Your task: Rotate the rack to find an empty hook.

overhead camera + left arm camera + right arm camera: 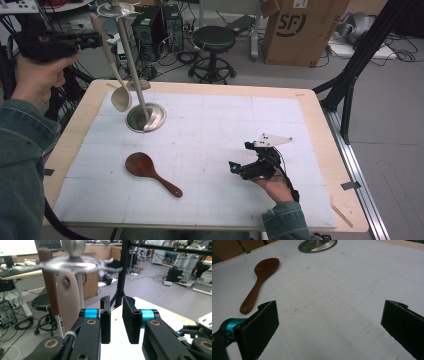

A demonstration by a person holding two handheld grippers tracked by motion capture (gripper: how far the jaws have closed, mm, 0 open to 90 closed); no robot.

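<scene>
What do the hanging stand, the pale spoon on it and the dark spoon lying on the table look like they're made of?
The stand looks like brushed steel: silvery pole and round base with soft reflections. The pale spoon seems to be light, unvarnished wood, matte beige, though plastic can't be ruled out. The dark spoon looks like reddish-brown hardwood with a smooth, slightly glossy finish; faint grain shows in the right gripper view.

Left gripper point(82, 40): held high at the table's point(320, 130) far-left corner, level, jaws parted by a narrow gap with nothing between them. Right gripper point(239, 167): low over the table's near-right part, jaws spread wide, empty; hand point(275, 187) beneath it.
</scene>
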